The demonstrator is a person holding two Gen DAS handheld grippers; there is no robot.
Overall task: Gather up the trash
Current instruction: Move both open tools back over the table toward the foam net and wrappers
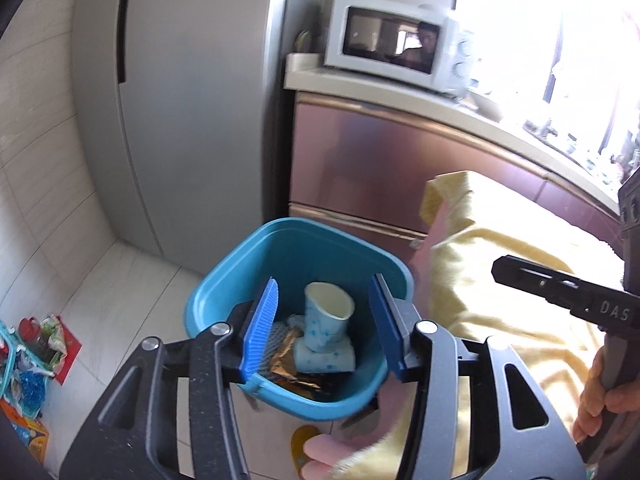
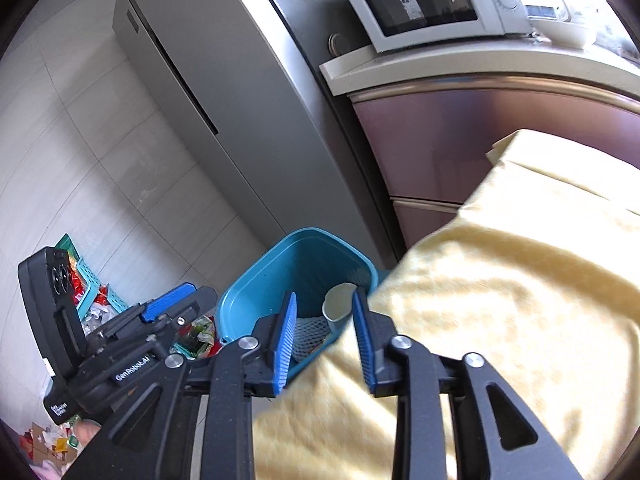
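1. Hidden/cut off: in the left view the bin (image 1: 296,256) has its near wall behind the left gripper (image 1: 326,320); in the right view a yellow cloth (image 2: 500,300) covers the bin's right rim, and only part of the cup (image 2: 339,304) shows between the right gripper (image 2: 325,340) fingers. Right side of the left view is blown out by window glare — items on the worktop (image 1: 400,92) there can't be made out. Floor clutter (image 1: 36,344) at lower left is too small to sort.
2. Fingers: left pair spread wide, holding nothing, directly above the bin mouth. Right pair also apart, nothing between them; its right finger lies on/against the cloth edge — contact vs. just above, can't tell.
3. Trash: the cup (image 1: 326,316) sits tilted inside the bin on a second, flattened cup (image 1: 324,360); a crumpled brown wrapper (image 1: 288,364) and white foam net (image 1: 276,336) lie beside it at the bottom.
4. Room: bin stands on the floor, near the fridge (image 1: 180,120) and pink cabinet (image 1: 380,168), just beside the cloth-draped edge. Open tile to the bin's left.
5. Materials: bin is smooth teal plastic, rounded-square rim; finger pads are blue and ribbed; cloth is fuzzy, towel-like; microwave (image 1: 392,40) is white w/ dark glass door.
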